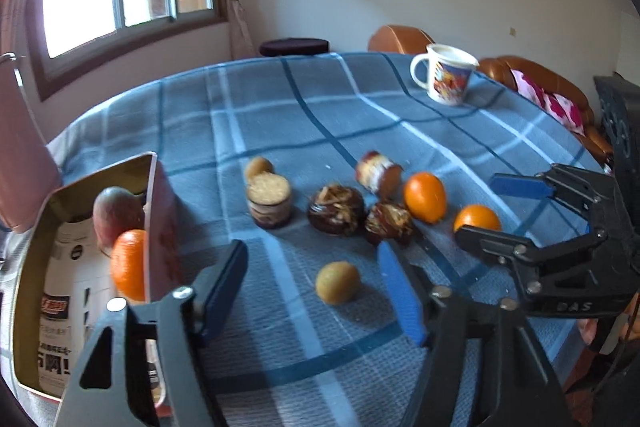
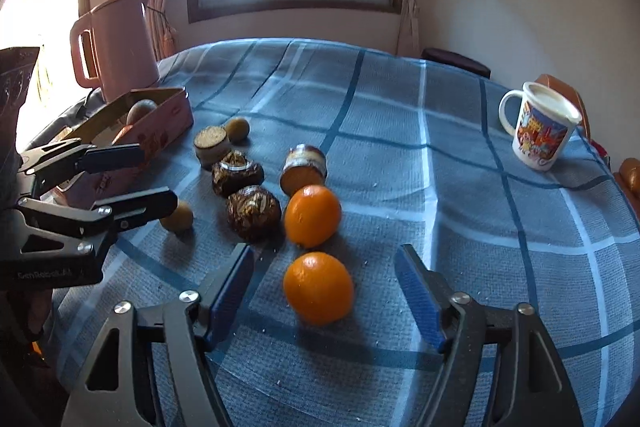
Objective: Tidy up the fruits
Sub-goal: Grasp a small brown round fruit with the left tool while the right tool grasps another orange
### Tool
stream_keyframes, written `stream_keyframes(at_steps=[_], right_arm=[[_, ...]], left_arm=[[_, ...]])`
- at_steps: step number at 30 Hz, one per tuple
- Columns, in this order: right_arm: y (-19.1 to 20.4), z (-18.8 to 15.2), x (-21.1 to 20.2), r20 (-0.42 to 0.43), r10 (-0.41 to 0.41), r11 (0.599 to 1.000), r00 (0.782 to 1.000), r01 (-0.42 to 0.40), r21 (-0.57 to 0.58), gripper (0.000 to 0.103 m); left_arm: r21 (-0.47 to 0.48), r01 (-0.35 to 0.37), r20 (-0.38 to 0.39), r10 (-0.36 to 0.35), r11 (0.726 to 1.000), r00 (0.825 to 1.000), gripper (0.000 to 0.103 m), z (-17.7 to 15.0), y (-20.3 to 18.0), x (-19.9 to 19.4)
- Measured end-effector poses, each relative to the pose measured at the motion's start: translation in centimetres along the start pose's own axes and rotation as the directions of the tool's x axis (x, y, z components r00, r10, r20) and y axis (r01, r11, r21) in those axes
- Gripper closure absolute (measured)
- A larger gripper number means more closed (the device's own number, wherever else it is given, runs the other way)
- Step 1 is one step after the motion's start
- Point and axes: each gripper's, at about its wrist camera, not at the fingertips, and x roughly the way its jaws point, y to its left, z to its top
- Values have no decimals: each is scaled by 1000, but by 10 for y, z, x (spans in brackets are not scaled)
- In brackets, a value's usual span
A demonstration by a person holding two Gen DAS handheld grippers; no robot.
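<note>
A pink tin box [image 1: 162,223] [image 2: 160,131] on the blue plaid table holds an orange [image 1: 130,269] and a reddish fruit [image 1: 116,215]. On the cloth lie two oranges [image 2: 318,287] [image 2: 313,215], a small yellow-green fruit [image 1: 338,282] [image 2: 179,217] and another [image 1: 259,167] [image 2: 237,129]. My left gripper [image 1: 312,291] is open, the yellow-green fruit lying between its fingers. My right gripper [image 2: 324,287] is open around the near orange, apart from it. Each gripper shows in the other's view: the right one [image 1: 532,211], the left one [image 2: 132,177].
Wrapped pastries [image 1: 336,209] [image 1: 389,223], a biscuit cup [image 1: 269,201] and a lying jar [image 1: 378,171] sit among the fruits. A printed mug [image 2: 540,127] stands at the far right. A pink kettle [image 2: 116,47] stands behind the box.
</note>
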Motion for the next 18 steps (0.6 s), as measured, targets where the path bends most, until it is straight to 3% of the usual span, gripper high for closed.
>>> stream_keyframes(at_steps=[2,7,11,18], right_arm=[[-1,-3,5,-26,12,1000,1000,-12,1,45],[0,-6,14,-66,26,1000,997,-26,-2,51],[-1,-8,18,-84,49,999,995,-48,7,63],[-4,-8,18,-84,63,998,994,-62,20,64]], left_arm=[[15,15,-20,-15,1000,1000,48,-1,-3,3],[22,65,-74,-64,998,995,51,-2,-7,14],[9,96,-112,-94,995,989,64,-2,-6,21],[-4,134,-164,-133,991,977,74,-4,-5,31]])
